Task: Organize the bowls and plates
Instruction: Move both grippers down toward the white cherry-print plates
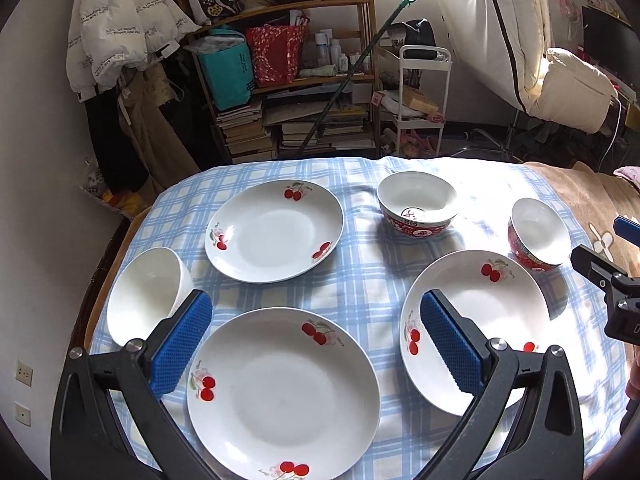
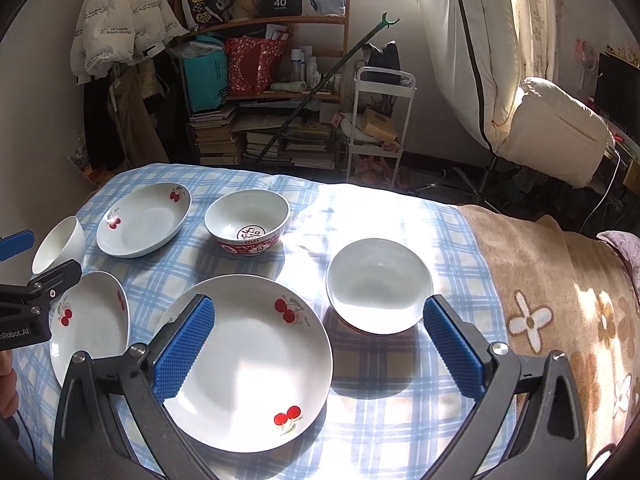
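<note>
Three white plates with cherry prints lie on the checked cloth: a near plate (image 1: 284, 396), a far plate (image 1: 274, 230) and a right plate (image 1: 476, 328). A plain white bowl (image 1: 146, 294) stands at the left. A large red-patterned bowl (image 1: 417, 204) and a smaller red bowl (image 1: 538, 236) sit toward the back right. My left gripper (image 1: 316, 304) hovers open over the near plate and holds nothing. My right gripper (image 2: 318, 308) is open too, between the right plate (image 2: 248, 364) and the smaller red bowl (image 2: 379, 286), also holding nothing.
The blue-and-white checked cloth (image 1: 360, 280) covers a table, with a tan flowered blanket (image 2: 560, 300) to its right. Behind stand a cluttered wooden shelf (image 1: 288, 80), a white cart (image 1: 420, 100) and hanging coats (image 1: 120, 24). The table's left edge drops off beside the wall.
</note>
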Motion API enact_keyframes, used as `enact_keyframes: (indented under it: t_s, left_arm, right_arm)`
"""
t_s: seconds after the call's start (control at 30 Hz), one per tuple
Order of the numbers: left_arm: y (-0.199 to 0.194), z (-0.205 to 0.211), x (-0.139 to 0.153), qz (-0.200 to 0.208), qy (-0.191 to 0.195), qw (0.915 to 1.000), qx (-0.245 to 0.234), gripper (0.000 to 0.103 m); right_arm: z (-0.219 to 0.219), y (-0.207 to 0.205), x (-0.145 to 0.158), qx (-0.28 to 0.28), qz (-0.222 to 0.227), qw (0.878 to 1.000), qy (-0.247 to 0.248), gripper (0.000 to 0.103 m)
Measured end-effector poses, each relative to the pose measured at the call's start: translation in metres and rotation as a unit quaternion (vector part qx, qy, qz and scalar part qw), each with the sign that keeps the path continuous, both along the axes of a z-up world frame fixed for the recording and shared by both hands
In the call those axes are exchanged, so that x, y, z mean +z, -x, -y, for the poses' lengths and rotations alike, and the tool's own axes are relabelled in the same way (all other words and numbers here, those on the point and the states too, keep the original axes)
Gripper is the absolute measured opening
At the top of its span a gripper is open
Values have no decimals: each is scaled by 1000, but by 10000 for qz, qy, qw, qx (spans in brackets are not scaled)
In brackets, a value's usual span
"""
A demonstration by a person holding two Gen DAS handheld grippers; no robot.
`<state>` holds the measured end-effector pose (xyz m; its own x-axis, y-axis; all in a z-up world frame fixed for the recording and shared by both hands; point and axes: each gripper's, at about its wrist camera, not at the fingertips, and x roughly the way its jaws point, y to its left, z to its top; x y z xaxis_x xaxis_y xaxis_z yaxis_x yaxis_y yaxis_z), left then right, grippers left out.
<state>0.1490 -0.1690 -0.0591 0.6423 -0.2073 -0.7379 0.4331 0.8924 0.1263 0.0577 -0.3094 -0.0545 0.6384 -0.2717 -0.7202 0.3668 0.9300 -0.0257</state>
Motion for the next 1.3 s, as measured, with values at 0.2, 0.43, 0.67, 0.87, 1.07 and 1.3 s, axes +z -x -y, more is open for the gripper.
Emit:
enact_keyframes:
  t_s: [0.2,0.43,0.67,0.87,1.07,1.3]
  left_arm:
    - [-20,26,-24,-435,3,9988,-202,102]
    - [-28,49,-48,-748,-94,9962,-427,102]
    - [-28,66,-60,-948,-201,9932,-650,102]
    - [-28,78,-68,-981,-370,9917,-743,102]
    - [-33,86,-77,-1193,-399,9888,-802,102]
    - [-38,97,-90,-1383,-501,9852,-877,102]
  right_arm:
    - [12,-8,-21,-83,-251,9994,-218,103]
    - [27,-13,-42,-232,-477,9974,-497,103]
    - [34,-17,-60,-277,-732,9942,-732,103]
    - [38,-18,-68,-285,-861,9915,-933,103]
    - [44,-16,-76,-312,-951,9875,-1220,94]
    - [51,-16,-87,-390,-1143,9827,-1402,91]
